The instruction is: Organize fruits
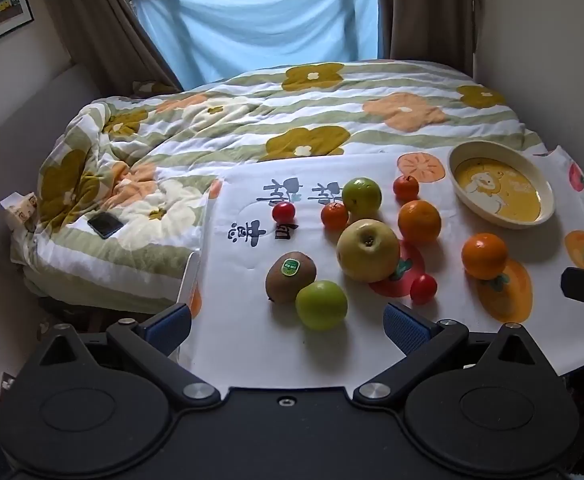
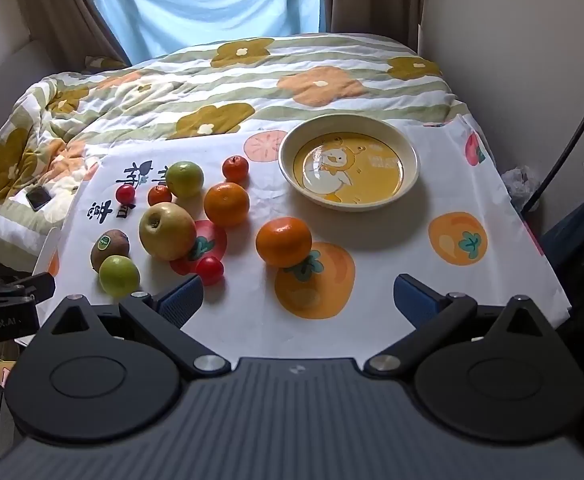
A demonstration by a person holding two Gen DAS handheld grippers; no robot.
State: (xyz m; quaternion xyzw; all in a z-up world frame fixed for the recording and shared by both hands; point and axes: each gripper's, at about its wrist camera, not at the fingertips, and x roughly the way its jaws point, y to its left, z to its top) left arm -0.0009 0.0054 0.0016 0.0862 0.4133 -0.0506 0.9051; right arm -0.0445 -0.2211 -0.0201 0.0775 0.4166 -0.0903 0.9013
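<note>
Through the left wrist camera, the left tongs [image 1: 288,326] hang over the near edge of the table [image 1: 252,360], jaws spread wide with nothing between them. Just ahead of the gap sits a small green fruit [image 1: 321,305], touching a kiwi [image 1: 291,277] behind it on the left. Further on come a big yellow-green apple [image 1: 368,250], a cherry tomato [image 1: 423,288] to its right, and two oranges, one behind the apple [image 1: 419,222] and one well off to the right [image 1: 484,256]. At the back lie a second green fruit [image 1: 361,197] and three small red ones [image 1: 283,212] [image 1: 334,216] [image 1: 406,188]. The empty duck-print bowl [image 1: 540,196] stands at the far right, apart from all the fruit. A tip of the right tongs shows at the right edge.

Through the right wrist camera, the right tongs [image 2: 298,300] are likewise spread wide and empty. The nearer orange [image 2: 283,241] lies just ahead of the gap, slightly left of centre, and the bowl [image 2: 410,160] sits beyond it to the right, with bare cloth between. The rest of the fruit clusters to the left.

My judgement is that the bowl is where the fruit should go and nothing has been moved yet. The right tongs are the nearer to both the orange and the bowl, so they are the better placed to start. The orange is round, with no long axis to line up. The left tongs are nearer the green fruit and kiwi, but far from the bowl.
</note>
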